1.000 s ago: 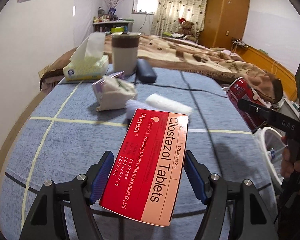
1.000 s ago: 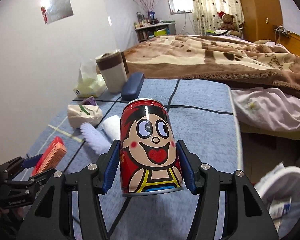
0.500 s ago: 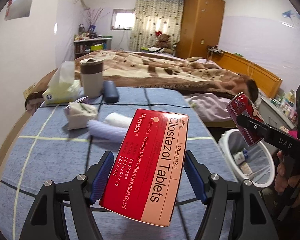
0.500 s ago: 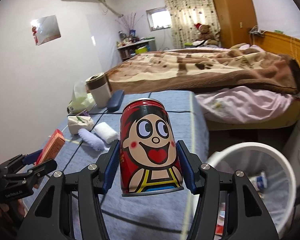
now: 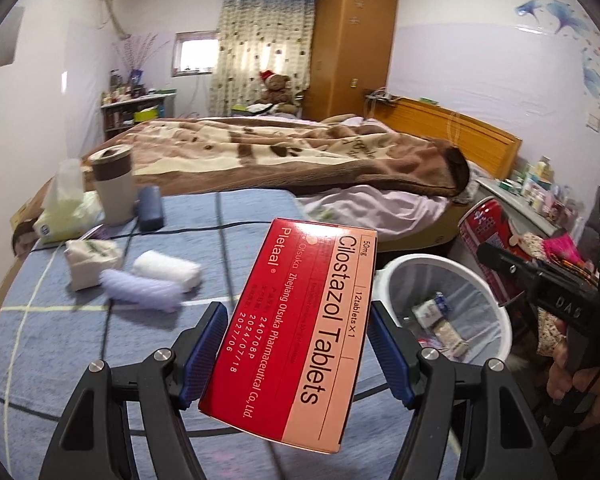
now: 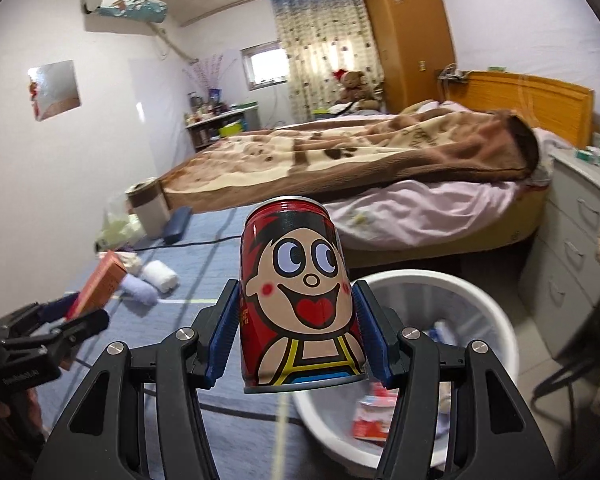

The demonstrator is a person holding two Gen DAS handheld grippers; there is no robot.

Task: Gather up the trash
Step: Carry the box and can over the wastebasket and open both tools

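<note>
Both tongs are loaded: right tongs (image 6: 296, 340) clamp the can (image 6: 298, 300) nearest the bin (image 6: 440, 300), just below-right, while left tongs (image 5: 298, 354) grip the tablet box (image 5: 296, 328) further left.

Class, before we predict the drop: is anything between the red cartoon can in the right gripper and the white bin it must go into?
Nothing visible. The red cartoon-face drink can, clamped in the right gripper, sits just above the near rim of the white round plastic bin, whose mouth is open, with only litter inside.

Soft daylight from the window (image 5: 192, 53); fisheye-bent edges, slight motion blur.
</note>
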